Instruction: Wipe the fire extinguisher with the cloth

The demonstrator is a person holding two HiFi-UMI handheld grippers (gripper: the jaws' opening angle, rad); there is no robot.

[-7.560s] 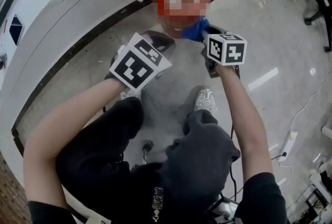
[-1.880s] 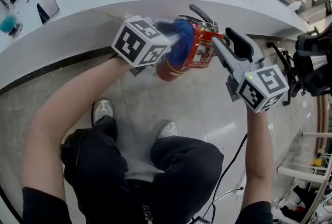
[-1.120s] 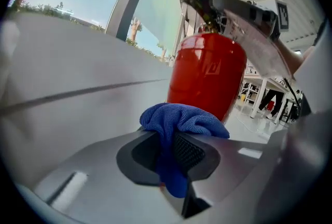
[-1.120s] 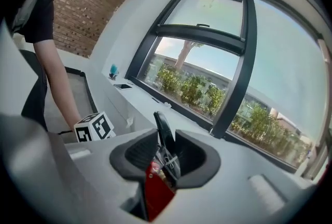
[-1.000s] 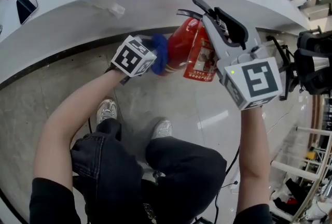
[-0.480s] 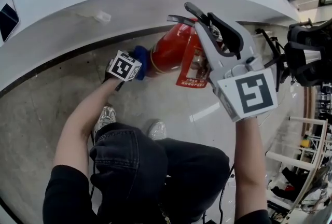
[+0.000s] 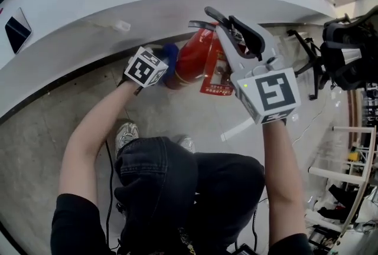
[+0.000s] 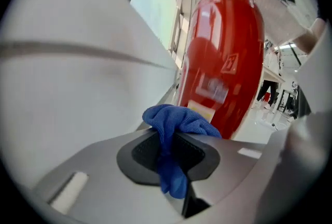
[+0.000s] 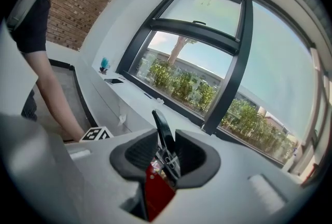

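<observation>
The red fire extinguisher (image 7: 190, 62) is held tilted above the floor, its black valve handle (image 9: 162, 132) clamped between the jaws of the right gripper (image 9: 167, 154). The blue cloth (image 8: 176, 122), pinched in the left gripper (image 8: 168, 153), is pressed against the cylinder's lower end just ahead.

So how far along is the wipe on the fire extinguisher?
Done: the right gripper has the fire extinguisher held up, tilted, by its handle. In hand: the left gripper, shut on the blue cloth, holds it against the cylinder's lower end. Left: probably the rest of the red body and the label side; which parts are clean doesn't show.
</observation>
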